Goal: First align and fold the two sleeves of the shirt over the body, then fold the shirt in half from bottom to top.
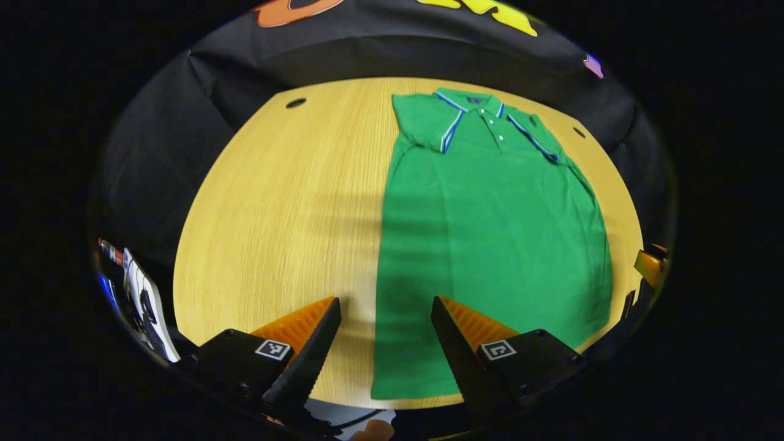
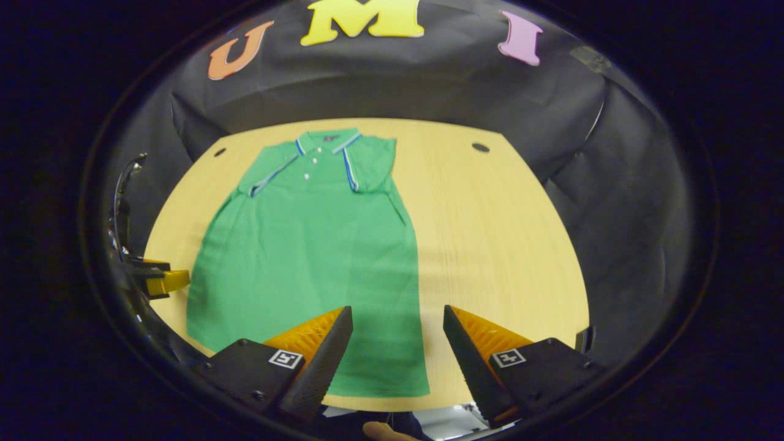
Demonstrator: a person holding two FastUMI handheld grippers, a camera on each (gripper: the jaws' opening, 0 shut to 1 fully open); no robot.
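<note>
left gripper [image 1: 386, 318] fingers apart | right gripper [image 2: 398, 324] fingers apart | shirt [image 1: 490, 233] flat, lengthwise, collar far

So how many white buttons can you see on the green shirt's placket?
2, on the green polo shirt lying flat on the wooden table: one button just below the collar, a second button beneath it. A third may be hidden under the collar.
</note>
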